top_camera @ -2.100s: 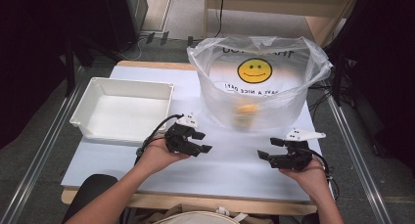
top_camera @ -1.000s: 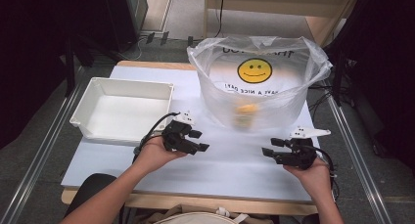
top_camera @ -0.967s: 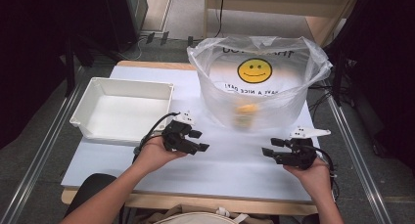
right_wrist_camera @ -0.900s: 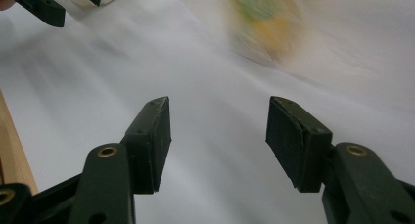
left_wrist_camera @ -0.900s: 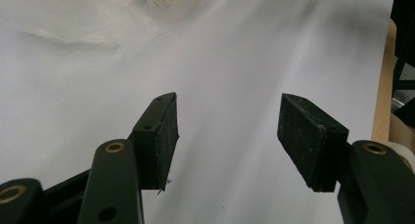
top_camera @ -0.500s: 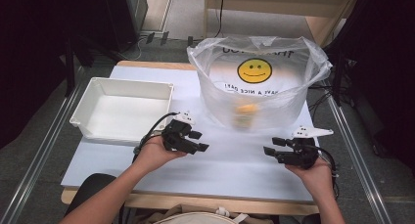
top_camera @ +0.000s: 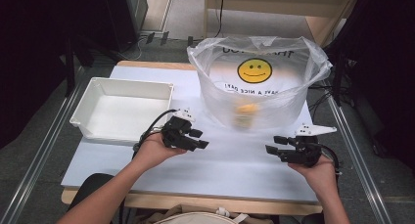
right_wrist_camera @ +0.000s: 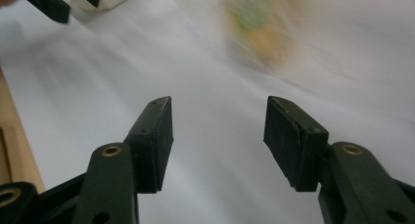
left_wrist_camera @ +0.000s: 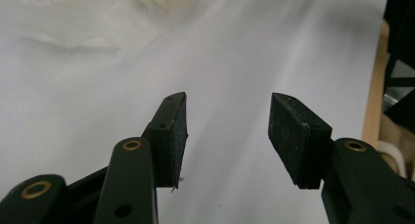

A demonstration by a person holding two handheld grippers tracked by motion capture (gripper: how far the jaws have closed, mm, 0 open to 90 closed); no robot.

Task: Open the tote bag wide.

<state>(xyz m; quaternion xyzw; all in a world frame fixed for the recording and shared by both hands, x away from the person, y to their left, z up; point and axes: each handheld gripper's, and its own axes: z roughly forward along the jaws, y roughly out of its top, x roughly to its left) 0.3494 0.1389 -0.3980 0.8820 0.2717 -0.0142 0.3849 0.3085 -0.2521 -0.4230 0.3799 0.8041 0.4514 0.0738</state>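
Both jaw pairs are spread wide and empty: the left gripper is held near the table's middle, the right gripper toward its right edge. Behind them stands a clear bag; a white bin sits at the left edge.

The high view looks forward and down from the near side over the whole white table. Each gripper view sits low and close, facing along its jaws across that tabletop toward the far plastic bag
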